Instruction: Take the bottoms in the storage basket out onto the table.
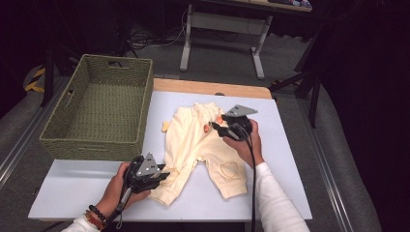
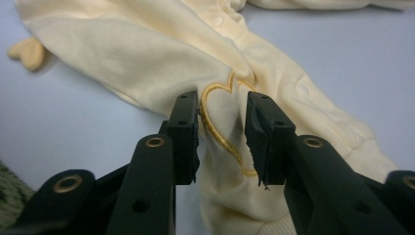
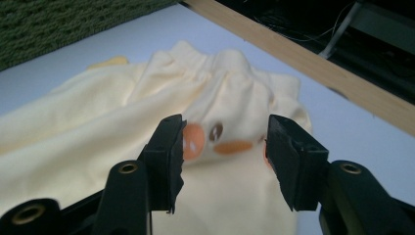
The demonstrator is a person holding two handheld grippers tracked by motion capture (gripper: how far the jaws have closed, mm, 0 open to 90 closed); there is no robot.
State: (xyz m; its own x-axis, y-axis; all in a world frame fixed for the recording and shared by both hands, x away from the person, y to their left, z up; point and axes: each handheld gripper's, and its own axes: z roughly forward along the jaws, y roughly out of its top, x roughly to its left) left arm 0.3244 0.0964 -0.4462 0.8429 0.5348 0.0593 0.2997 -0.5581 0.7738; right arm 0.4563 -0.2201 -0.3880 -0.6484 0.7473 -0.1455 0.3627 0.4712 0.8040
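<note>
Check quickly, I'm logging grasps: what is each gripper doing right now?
Left gripper: open, jaws astride the pale yellow garment.
Right gripper: open, holding nothing.

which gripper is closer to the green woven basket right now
Left. The left gripper sits just below the basket's near right corner, over a leg of the yellow garment; the right gripper is farther right, over the garment's middle.

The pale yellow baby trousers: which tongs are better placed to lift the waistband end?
The right tongs: open astride the pale yellow baby trousers just below the gathered waistband. The left tongs are down at a leg's heart patch.
</note>
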